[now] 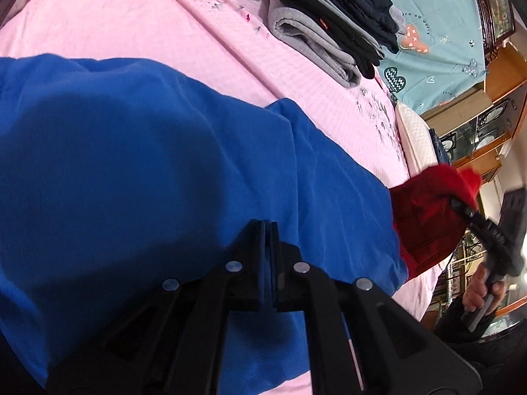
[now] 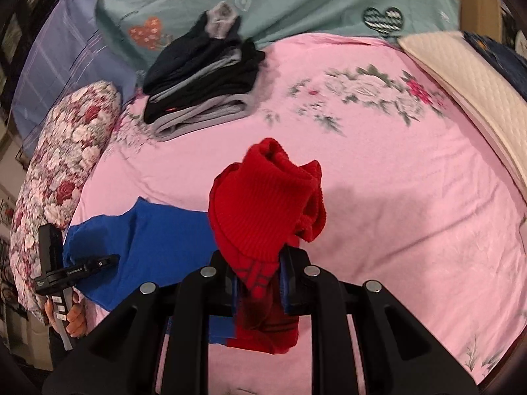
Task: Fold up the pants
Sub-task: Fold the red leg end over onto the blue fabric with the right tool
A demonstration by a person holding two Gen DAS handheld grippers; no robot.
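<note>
The pants are blue cloth (image 1: 148,164) with a red ribbed part (image 2: 263,197), on a pink bed sheet (image 2: 411,214). My left gripper (image 1: 267,225) is shut low over the spread blue cloth; its pads meet, and I cannot tell if any cloth is pinched. In the right wrist view the left gripper (image 2: 113,258) rests at the blue cloth's (image 2: 158,230) left edge. My right gripper (image 2: 255,260) is shut on the red part, lifted above the sheet, with the ribbed end bunched above the jaws. The left wrist view shows the right gripper (image 1: 461,204) raising the red part (image 1: 425,217) at the right.
A stack of folded dark and grey clothes (image 2: 201,79) lies at the back of the bed. A floral pillow (image 2: 62,164) lines the left side, a white quilted pad (image 2: 467,92) the right. A teal blanket (image 2: 263,0) lies behind. A person's hands (image 2: 75,319) hold the grippers.
</note>
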